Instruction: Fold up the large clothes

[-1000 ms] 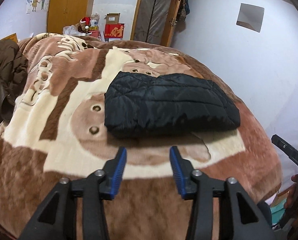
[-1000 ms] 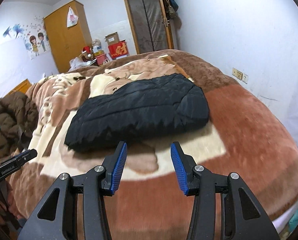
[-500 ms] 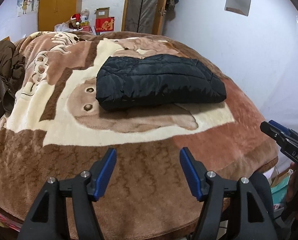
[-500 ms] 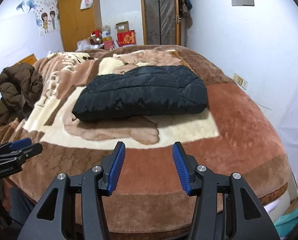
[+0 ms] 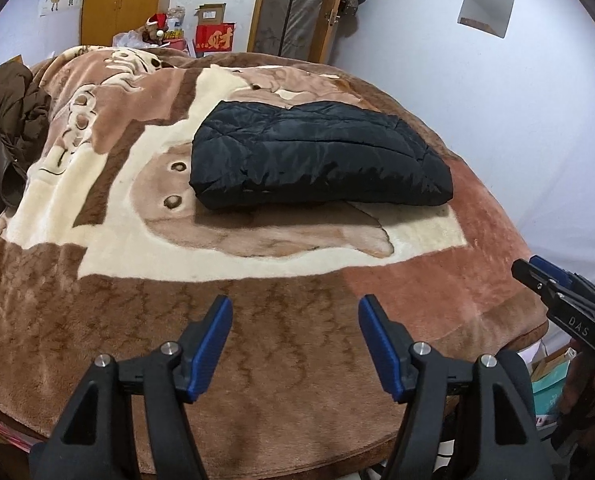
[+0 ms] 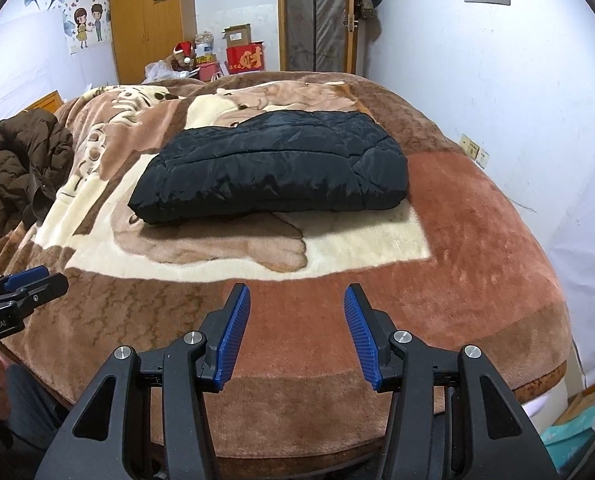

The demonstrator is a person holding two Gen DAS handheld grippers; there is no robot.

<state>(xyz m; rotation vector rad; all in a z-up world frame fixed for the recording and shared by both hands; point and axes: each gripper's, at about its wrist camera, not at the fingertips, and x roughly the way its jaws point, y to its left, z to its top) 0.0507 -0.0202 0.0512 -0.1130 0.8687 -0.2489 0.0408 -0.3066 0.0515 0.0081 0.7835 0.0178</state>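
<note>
A black quilted jacket point(image 5: 321, 160) lies folded into a flat rectangle in the middle of the bed; it also shows in the right wrist view point(image 6: 273, 172). My left gripper point(image 5: 295, 308) is open and empty over the bed's near edge, well short of the jacket. My right gripper point(image 6: 297, 296) is open and empty, also back over the near edge. Each gripper shows at the side of the other's view: the right one point(image 5: 537, 276) and the left one point(image 6: 29, 284).
A brown and cream plush blanket point(image 5: 177, 248) covers the bed. A brown puffer coat point(image 6: 21, 164) lies heaped at the bed's left side. White walls stand to the right. Boxes point(image 6: 245, 54), a wardrobe point(image 6: 153, 20) and a door are at the far end.
Both grippers have pulled back from just in front of the jacket to the bed's near edge. The left jaws have spread wider. The jacket has not moved.
</note>
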